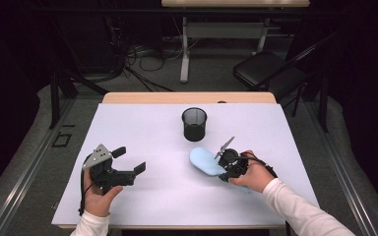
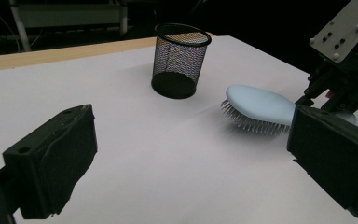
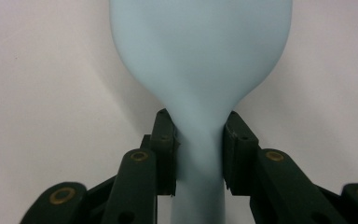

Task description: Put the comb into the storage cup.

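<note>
Mesh cup (image 1: 194, 124) just beyond hairbrush (image 1: 205, 161)

Right claw (image 3: 199, 156) clamps both jaws on the pale blue hairbrush (image 3: 200, 56) neck above the white table (image 3: 42, 93)

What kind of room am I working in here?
Probably a lab or recording studio: a white-covered table ringed by dark walls, cables on the floor, a folding chair behind. The right gripper clamps a blue hairbrush.
</note>
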`<state>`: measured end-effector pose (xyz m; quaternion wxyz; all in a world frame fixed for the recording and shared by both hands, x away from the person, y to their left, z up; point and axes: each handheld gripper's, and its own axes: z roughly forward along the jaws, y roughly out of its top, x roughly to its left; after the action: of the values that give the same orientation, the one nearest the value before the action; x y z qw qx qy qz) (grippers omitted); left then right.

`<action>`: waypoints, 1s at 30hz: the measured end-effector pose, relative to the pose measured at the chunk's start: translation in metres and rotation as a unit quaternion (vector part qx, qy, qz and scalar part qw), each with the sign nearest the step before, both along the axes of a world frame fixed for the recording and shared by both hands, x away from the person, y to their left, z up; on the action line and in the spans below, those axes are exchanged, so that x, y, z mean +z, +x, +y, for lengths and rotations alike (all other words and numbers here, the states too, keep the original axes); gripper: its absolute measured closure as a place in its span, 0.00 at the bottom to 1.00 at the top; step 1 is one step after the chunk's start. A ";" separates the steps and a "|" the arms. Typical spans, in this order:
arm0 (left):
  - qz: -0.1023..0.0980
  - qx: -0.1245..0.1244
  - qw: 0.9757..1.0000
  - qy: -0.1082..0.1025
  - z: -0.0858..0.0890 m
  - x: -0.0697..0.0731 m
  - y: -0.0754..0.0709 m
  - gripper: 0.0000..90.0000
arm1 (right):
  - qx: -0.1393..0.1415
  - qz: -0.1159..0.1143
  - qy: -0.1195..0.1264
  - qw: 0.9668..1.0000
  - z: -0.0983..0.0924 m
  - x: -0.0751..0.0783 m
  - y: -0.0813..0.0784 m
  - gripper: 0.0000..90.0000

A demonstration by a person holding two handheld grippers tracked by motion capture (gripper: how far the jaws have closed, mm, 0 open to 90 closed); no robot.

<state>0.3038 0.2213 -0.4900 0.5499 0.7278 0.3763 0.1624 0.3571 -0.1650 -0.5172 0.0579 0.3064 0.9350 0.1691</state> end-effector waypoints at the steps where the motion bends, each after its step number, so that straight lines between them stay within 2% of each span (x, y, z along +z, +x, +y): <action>1: 0.000 0.000 1.000 0.000 0.000 0.000 0.000 0.02 | 0.000 -0.002 0.001 1.000 0.000 0.001 0.000 0.77; 7: 0.000 0.000 1.000 -0.001 0.000 0.000 0.000 0.02 | -0.002 -0.019 0.016 1.000 0.001 0.004 0.000 0.77; 17: 0.001 -0.001 1.000 -0.001 0.000 -0.001 0.001 0.02 | -0.009 -0.032 0.036 0.999 -0.001 0.008 0.001 0.77; 30: 0.002 -0.001 1.000 -0.003 0.000 -0.001 0.001 0.02 | -0.014 -0.062 0.074 0.995 -0.003 0.016 0.001 0.77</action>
<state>0.3046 0.2214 -0.4910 0.5512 0.7272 0.3769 0.1592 0.3578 -0.1680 -0.5011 0.0958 0.3122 0.9101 0.2553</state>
